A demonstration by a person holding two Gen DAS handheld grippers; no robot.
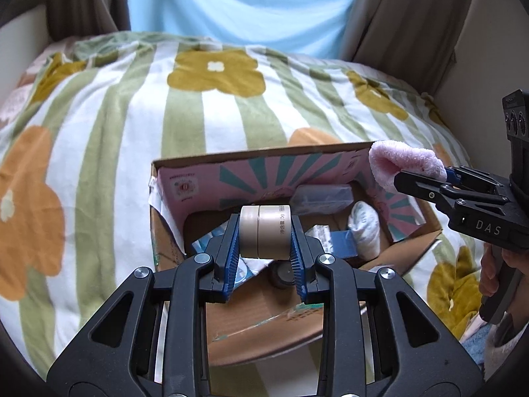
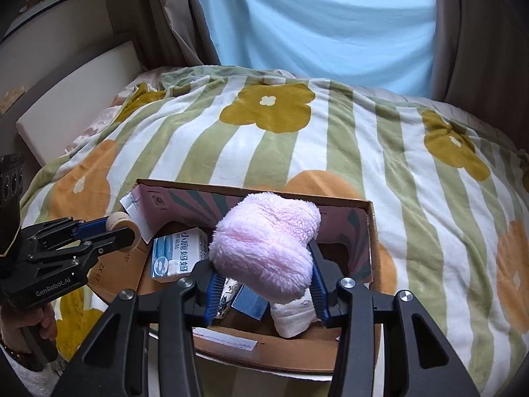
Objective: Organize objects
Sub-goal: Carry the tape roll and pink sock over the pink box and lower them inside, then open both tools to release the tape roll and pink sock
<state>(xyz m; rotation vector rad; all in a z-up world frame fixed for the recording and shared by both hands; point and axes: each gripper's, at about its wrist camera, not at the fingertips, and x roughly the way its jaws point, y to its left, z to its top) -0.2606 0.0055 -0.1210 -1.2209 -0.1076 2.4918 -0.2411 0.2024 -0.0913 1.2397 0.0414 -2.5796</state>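
The left gripper (image 1: 264, 236) has its blue pads clamped on a small beige jar (image 1: 265, 235), held over the open cardboard box (image 1: 185, 168); the right gripper (image 2: 264, 264) is closed on a fluffy pink cloth (image 2: 264, 244) above the same box; inside lie a white and blue carton (image 2: 177, 254), a white sock (image 2: 292, 314) and what may be a clear plastic packet (image 1: 322, 195); the box sits on a flowered striped blanket (image 1: 109, 125), blue curtain (image 1: 244, 3) at the far end.
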